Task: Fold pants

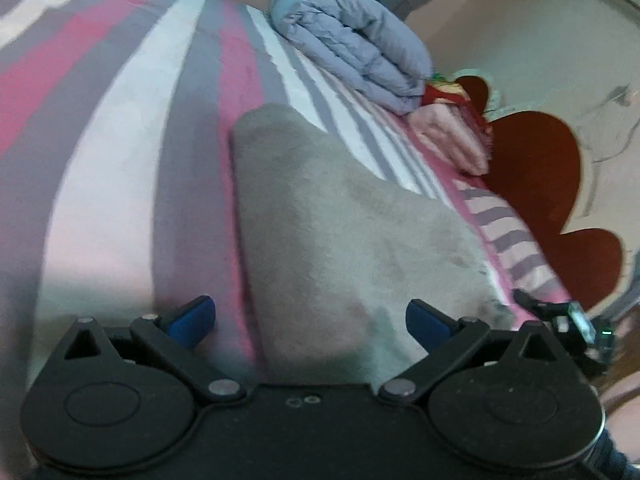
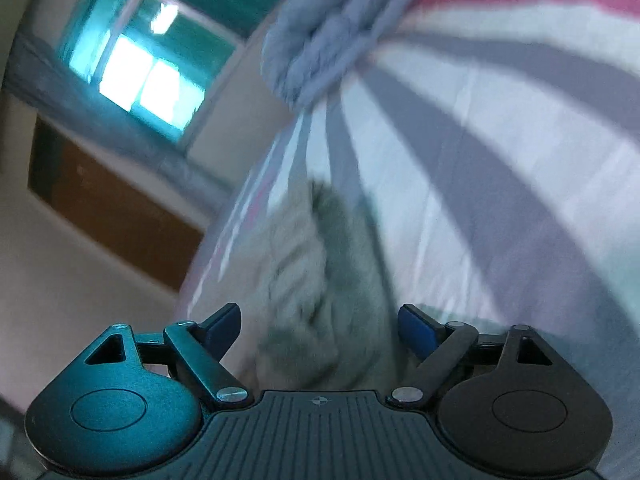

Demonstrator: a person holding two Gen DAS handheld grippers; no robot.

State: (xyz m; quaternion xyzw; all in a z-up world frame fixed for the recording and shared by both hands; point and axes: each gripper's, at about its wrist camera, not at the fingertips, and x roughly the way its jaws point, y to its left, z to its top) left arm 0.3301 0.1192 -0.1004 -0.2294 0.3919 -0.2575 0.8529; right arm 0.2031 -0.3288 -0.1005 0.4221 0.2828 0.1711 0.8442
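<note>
Both hand-held grippers, left (image 1: 311, 320) and right (image 2: 319, 330), stand wide apart, gripping nothing. The folded grey pants (image 1: 320, 220) lie on the striped bed sheet (image 1: 120, 160), reaching in between each pair of fingers.

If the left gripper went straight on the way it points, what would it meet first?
Most likely the grey pants: they lie on the striped bedsheet right ahead of the open left gripper, between its fingers, though depth is hard to judge.
</note>
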